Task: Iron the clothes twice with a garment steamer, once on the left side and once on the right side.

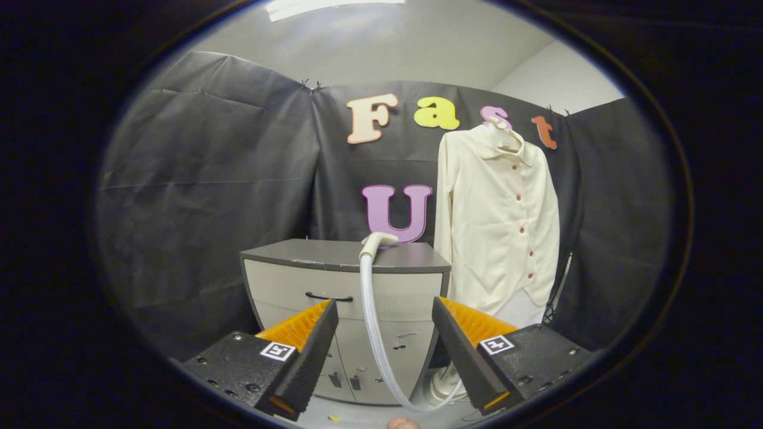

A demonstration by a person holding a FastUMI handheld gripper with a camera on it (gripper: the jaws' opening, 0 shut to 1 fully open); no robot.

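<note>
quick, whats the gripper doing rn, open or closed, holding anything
gripper: open, holding nothing; the steamer hose hangs beyond the fingers, and the steamer head rests on the cabinet ahead.

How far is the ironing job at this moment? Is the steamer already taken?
Nothing looks done yet. The steamer head lies on top of the cabinet, its hose hanging down the front. The gripper is open, its fingers apart and empty, short of the cabinet. The shirt hangs beside the cabinet, untouched. Left to do: grasp the steamer head, then both passes over the shirt.
</note>
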